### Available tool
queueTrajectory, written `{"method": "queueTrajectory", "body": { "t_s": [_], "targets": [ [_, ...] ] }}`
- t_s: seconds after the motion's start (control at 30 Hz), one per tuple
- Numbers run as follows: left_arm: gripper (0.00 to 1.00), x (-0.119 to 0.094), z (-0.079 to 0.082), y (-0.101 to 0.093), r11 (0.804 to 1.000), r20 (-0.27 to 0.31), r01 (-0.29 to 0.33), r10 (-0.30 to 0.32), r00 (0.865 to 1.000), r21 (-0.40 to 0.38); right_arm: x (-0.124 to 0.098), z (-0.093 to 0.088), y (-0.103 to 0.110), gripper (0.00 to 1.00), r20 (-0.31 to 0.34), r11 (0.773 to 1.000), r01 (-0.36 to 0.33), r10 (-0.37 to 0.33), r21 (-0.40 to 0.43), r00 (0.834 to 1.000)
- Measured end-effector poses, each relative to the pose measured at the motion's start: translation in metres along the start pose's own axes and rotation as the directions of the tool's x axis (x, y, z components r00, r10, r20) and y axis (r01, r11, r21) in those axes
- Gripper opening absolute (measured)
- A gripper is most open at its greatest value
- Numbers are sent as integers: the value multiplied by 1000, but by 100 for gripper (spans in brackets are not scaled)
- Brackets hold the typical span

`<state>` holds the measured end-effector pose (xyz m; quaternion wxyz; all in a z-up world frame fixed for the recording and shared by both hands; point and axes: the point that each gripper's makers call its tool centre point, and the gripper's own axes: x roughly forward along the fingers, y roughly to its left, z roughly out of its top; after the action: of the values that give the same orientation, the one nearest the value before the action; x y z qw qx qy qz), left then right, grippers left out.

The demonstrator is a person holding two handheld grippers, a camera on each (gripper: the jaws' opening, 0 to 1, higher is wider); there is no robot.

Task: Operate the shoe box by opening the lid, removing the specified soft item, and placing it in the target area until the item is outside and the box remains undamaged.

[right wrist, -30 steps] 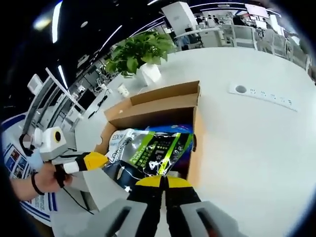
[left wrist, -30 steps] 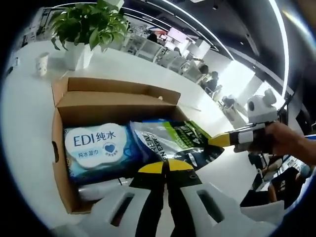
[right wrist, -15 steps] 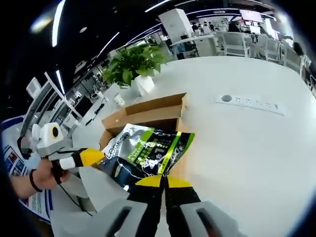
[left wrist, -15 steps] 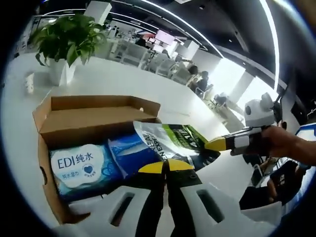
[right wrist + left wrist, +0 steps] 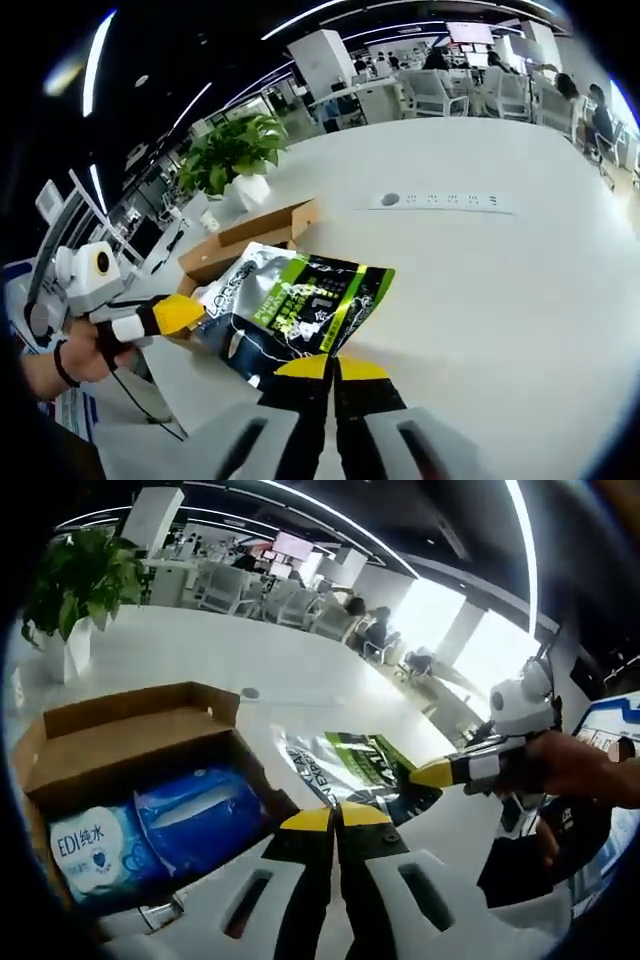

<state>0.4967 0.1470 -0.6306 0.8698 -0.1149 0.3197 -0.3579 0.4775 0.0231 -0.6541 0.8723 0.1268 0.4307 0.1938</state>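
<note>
Left gripper view. Left claw (image 5: 337, 816): yellow-tipped jaws pressed together at the lower centre, closed on the near edge of the green and black pouch (image 5: 352, 771). The pouch lies outside the shoe box (image 5: 130, 742), over the white counter (image 5: 190, 655) just right of the box's near corner. Shoe box: brown cardboard, lid flap folded back on the far side, open top. Inside it a white-labelled wet-wipe pack (image 5: 82, 848) at the left and a blue soft pack (image 5: 198, 817) beside it. Right claw (image 5: 432, 773): enters from the right, held level, yellow tip touching the pouch's right edge; whether its jaws are closed cannot be told here. A person's hand (image 5: 580, 768) grips its handle, forearm running off to the right. Potted plant (image 5: 76, 590) at the far left of the counter.

Right gripper view. Right claw (image 5: 331, 367): jaws together at the lower centre, pinching the pouch's (image 5: 291, 308) bottom edge. The pouch is spread flat and lifted, clear of the shoe box (image 5: 246, 238), which sits behind it to the left. Left claw (image 5: 180, 312): comes in from the left, pointing right, tip at the pouch's left edge; a hand (image 5: 75, 358) with a dark wristband holds it. Power strip (image 5: 442, 201) set in the counter (image 5: 480, 280) farther back. Potted plant (image 5: 230, 156) behind the box.
</note>
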Motion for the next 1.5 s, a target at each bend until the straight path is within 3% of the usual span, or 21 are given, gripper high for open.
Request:
{"method": "queueTrajectory", "body": {
  "t_s": [0.2,0.43,0.57,1.5],
  "targets": [
    [0,21,-11,-22,999,-35,31,-30,999,19,-15,-8,-27,0,5,999,36,-36,29,999],
    [0,39,-25,-31,999,-74,36,-34,997,34,-18,-20,-44,0,-6,997,58,-58,51,998],
    [0,44,-33,-31,999,-91,29,-26,996,32,-12,-27,-55,0,-21,996,63,-62,62,998],
    [0,65,-93,-9,997,-200,-65,70,977,34,27,-73,-71,0,-129,996,67,-59,60,990]
  ]
}}
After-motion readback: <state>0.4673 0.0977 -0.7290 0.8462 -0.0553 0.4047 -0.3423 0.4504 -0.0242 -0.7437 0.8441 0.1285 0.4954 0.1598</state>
